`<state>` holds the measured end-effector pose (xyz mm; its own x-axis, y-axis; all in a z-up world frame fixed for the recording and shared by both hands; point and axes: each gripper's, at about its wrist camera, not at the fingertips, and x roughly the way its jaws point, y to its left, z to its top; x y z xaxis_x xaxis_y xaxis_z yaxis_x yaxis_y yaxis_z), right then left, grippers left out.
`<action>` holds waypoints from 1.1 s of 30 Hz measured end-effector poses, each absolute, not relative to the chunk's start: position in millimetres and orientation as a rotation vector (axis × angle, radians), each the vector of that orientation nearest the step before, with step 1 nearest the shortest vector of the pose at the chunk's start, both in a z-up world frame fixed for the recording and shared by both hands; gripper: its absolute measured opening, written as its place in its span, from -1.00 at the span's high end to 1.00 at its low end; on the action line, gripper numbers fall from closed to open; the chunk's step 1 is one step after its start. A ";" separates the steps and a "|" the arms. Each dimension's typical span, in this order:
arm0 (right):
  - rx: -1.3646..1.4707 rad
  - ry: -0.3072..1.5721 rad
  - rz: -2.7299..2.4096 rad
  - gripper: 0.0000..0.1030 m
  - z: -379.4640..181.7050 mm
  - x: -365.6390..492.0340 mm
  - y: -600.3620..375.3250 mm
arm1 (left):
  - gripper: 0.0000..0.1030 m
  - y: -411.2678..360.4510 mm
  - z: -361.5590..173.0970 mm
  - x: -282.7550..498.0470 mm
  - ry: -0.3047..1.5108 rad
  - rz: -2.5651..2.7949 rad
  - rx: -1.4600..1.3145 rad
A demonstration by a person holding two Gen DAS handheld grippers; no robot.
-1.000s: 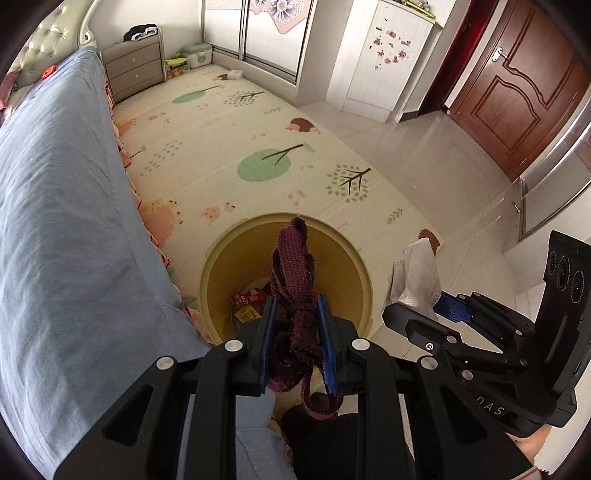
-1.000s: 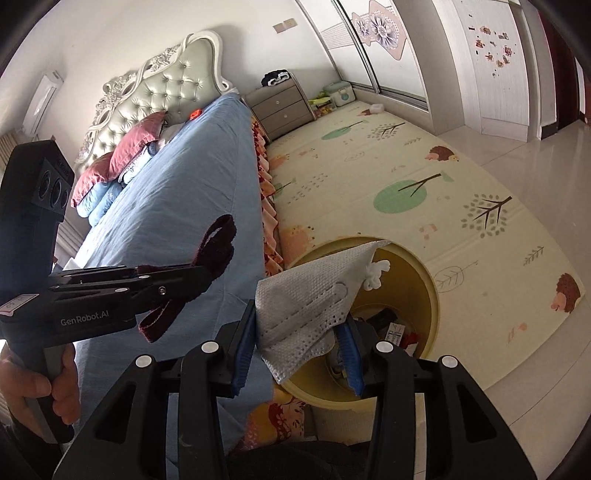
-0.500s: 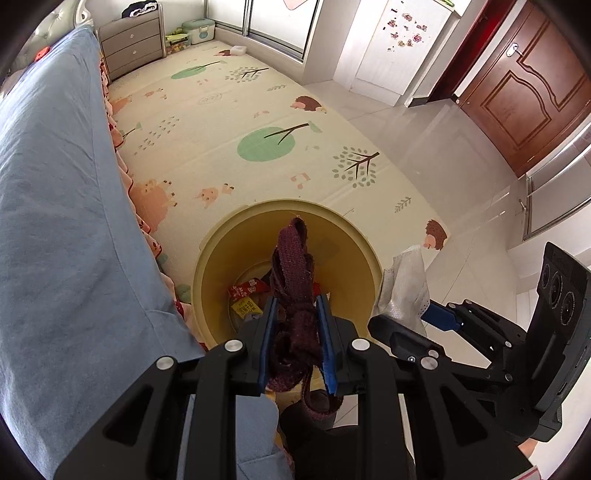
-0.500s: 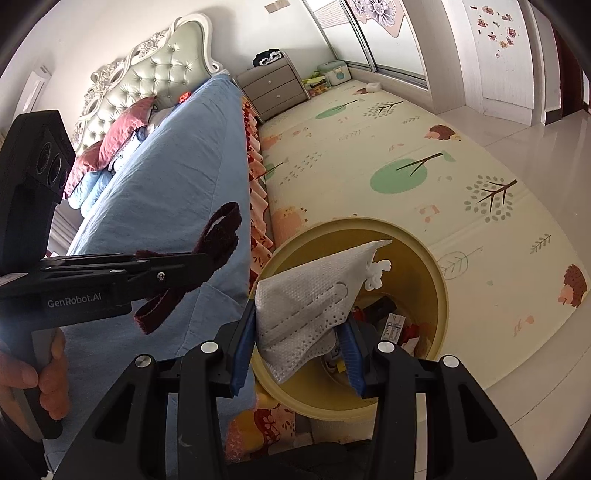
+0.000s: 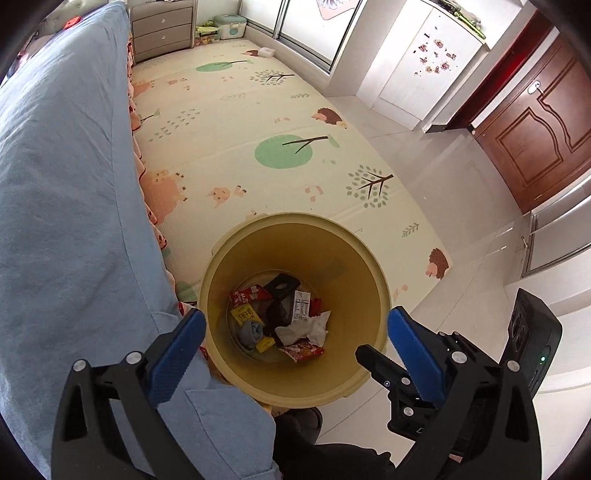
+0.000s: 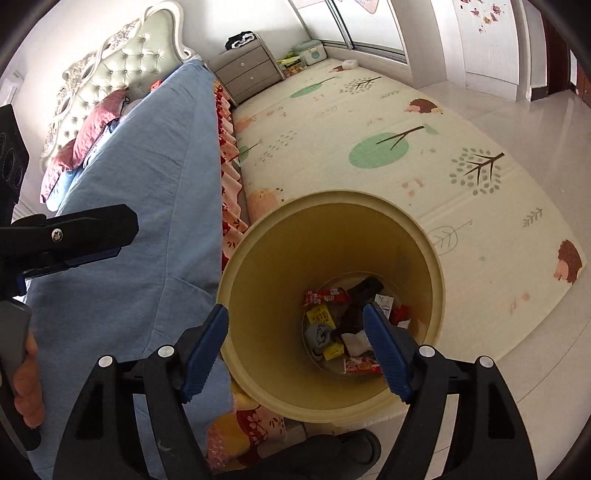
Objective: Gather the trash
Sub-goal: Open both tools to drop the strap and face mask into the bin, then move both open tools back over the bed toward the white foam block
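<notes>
At 9 o'clock lies the bed (image 5: 62, 192) with its blue cover, its edge just beside the yellow bin (image 5: 295, 384). The left gripper (image 5: 295, 341) hangs above the bin and looks down into it; its blue fingers (image 5: 177, 354) stand wide apart and hold nothing. In the right wrist view the person's left hand (image 6: 26, 380) grasps the handle of this tool at 9 o'clock. The right gripper (image 6: 297, 345) also points down over the bin mouth, a little toward the bed side, with its fingers (image 6: 205, 347) spread and empty.

The trash (image 5: 280, 321) lies at the bottom of the bin: red snack wrappers, a yellow packet, a grey cloth, a crumpled white piece, something black. A white label with small print is there, but the writing is too small to read.

The bin stands on the play mat (image 5: 258, 140) with trees and hedgehogs. At 12 o'clock is a grey nightstand (image 5: 162, 27), at 2 o'clock a brown door (image 5: 535, 122).
</notes>
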<state>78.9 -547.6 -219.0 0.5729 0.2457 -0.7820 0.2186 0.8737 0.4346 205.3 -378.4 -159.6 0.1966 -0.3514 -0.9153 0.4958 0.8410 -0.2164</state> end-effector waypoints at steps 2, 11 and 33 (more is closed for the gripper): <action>0.539 0.979 0.018 -0.42 -220.8 75.3 -548.1 | -0.91 -380.9 -159.6 203.5 1.231 -0.594 0.162; 0.566 0.949 0.011 -0.42 -209.2 62.2 -548.7 | -0.91 -380.8 -148.4 194.9 1.142 -0.599 0.188; 0.258 0.636 0.358 -0.58 -50.8 46.8 -413.8 | -0.92 -163.8 -0.2 106.1 0.727 -0.303 -0.014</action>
<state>46.8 -413.8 -50.8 0.7468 0.4018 -0.5300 -0.2457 0.9072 0.3416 106.1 -163.8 -0.2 0.7053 -0.2773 -0.6524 0.2674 0.9564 -0.1175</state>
